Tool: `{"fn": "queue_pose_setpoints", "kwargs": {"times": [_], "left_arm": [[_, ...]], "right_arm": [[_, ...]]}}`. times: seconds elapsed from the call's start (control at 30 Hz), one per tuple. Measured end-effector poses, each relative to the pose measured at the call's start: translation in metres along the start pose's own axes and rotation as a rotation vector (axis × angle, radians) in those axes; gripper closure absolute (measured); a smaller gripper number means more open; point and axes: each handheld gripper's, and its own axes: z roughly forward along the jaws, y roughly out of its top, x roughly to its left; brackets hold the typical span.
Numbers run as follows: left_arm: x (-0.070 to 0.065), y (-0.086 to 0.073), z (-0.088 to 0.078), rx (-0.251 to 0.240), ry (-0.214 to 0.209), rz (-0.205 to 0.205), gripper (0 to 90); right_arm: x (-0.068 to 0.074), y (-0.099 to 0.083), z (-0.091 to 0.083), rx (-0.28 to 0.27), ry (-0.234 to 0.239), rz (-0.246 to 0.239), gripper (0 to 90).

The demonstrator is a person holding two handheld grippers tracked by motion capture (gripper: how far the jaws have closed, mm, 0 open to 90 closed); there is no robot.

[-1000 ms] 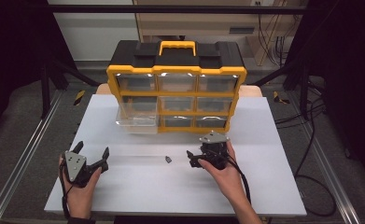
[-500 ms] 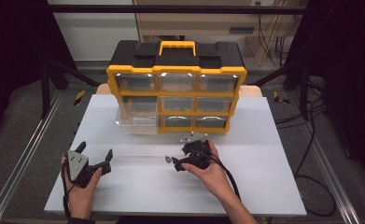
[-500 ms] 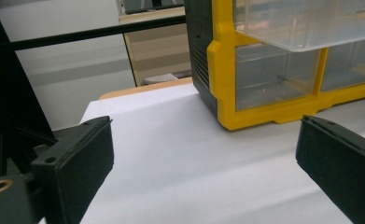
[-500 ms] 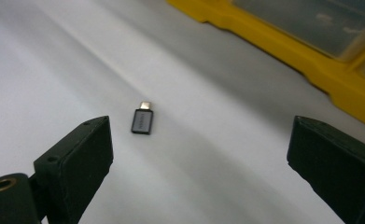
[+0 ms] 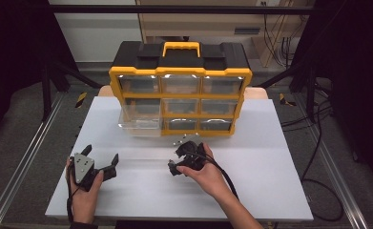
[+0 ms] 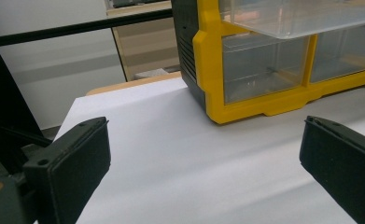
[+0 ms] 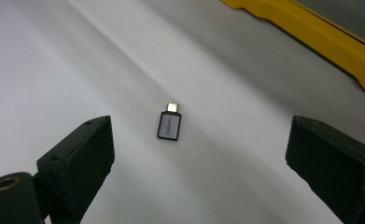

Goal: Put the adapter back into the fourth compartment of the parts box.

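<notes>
The right tool [image 5: 174, 161], jaws spread wide and holding nothing, hangs just above a small grey adapter [image 7: 169, 125] that lies flat on the white desk [image 5: 279, 157], its metal plug toward 12 o'clock in the right gripper view; the adapter sits between the two black jaws, touching neither. In the high view this tool is near the middle of the desk, at about 6 o'clock from the yellow-and-black organiser [image 5: 180, 90], and the adapter itself is hard to pick out there, probably under the jaws. The left tool [image 5: 100, 160], at about 9 o'clock from the right one and well apart from it, has just been opening its jaws; they now stand wide with only bare desk between them.

The organiser stands at the desk's far edge with a yellow handle on top and rows of clear drawers; one clear drawer [image 5: 141, 119] on its left column is pulled out, and its floor juts over the top of the left gripper view. Dark floor, metal rails and loose cables [image 5: 317, 143] flank the desk. The print on the adapter's face is too small to read, and the drawers' contents cannot be made out
</notes>
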Motion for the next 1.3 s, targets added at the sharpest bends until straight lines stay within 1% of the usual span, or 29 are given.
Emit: {"fn": "queue_pose_setpoints", "kwargs": {"times": [0.1,0.2,0.43,0.47,0.53,0.57,0.6,0.63,0.8,0.83,0.87,0.9,0.97,1.0,1.07,1.13,1.17,1.23,1.3], "left_arm": [[-0.001,0.000,0.001,0.004,-0.010,0.008,1.5],[-0.002,0.000,0.001,0.003,-0.014,0.001,1.5],[-0.002,-0.001,0.002,0.006,-0.031,0.000,1.5],[-0.002,-0.001,0.003,0.008,-0.033,0.003,1.5],[-0.003,-0.002,0.003,0.012,-0.038,0.006,1.5],[-0.003,-0.001,0.003,0.012,-0.040,0.006,1.4],[-0.003,-0.001,0.003,0.011,-0.039,0.004,1.5],[-0.003,-0.001,0.003,0.009,-0.037,0.003,1.4],[-0.004,0.000,0.003,0.010,-0.036,0.008,1.4],[-0.004,0.000,0.003,0.010,-0.036,0.007,1.4],[-0.004,0.000,0.003,0.011,-0.036,0.008,1.5],[-0.004,0.000,0.003,0.013,-0.037,0.009,1.5],[-0.004,0.000,0.003,0.014,-0.040,0.010,1.4],[-0.004,-0.001,0.003,0.012,-0.040,0.008,1.4],[-0.003,-0.001,0.002,0.011,-0.040,0.006,1.4],[-0.002,-0.001,0.002,0.010,-0.037,-0.001,1.4],[-0.001,-0.001,0.002,0.009,-0.037,-0.005,1.4],[-0.001,-0.001,0.003,0.009,-0.037,-0.009,1.4],[-0.001,-0.001,0.002,0.008,-0.036,-0.008,1.4]], "right_arm": [[0.001,0.000,0.002,0.012,0.001,0.000,8.9],[0.001,0.000,0.005,0.034,0.001,0.013,9.1],[0.004,0.000,0.012,0.055,0.003,0.007,9.6],[0.005,0.000,0.014,0.058,0.005,0.019,10.7],[0.006,0.001,0.015,0.069,0.004,0.026,11.0],[0.008,0.001,0.017,0.079,-0.011,0.028,11.1],[0.008,0.002,0.018,0.078,-0.007,0.014,11.1],[0.009,0.002,0.019,0.077,-0.004,0.023,11.3],[0.010,0.004,0.023,0.071,0.007,0.026,13.9],[0.010,0.004,0.023,0.070,0.005,0.038,14.6],[0.010,0.004,0.023,0.067,0.004,0.044,15.9],[0.009,0.005,0.023,0.053,0.006,0.035,19.0],[0.008,0.006,0.021,0.042,0.008,0.051,24.0],[0.006,0.006,0.019,0.030,0.005,0.049,28.1],[0.003,0.007,0.018,0.015,0.006,0.060,32.7],[0.001,0.008,0.018,0.022,0.016,0.098,38.6],[0.000,0.008,0.018,0.021,0.030,0.100,42.6],[0.001,0.007,0.019,0.025,0.045,0.090,46.7],[0.002,0.007,0.021,0.029,0.058,0.096,51.8]]}}
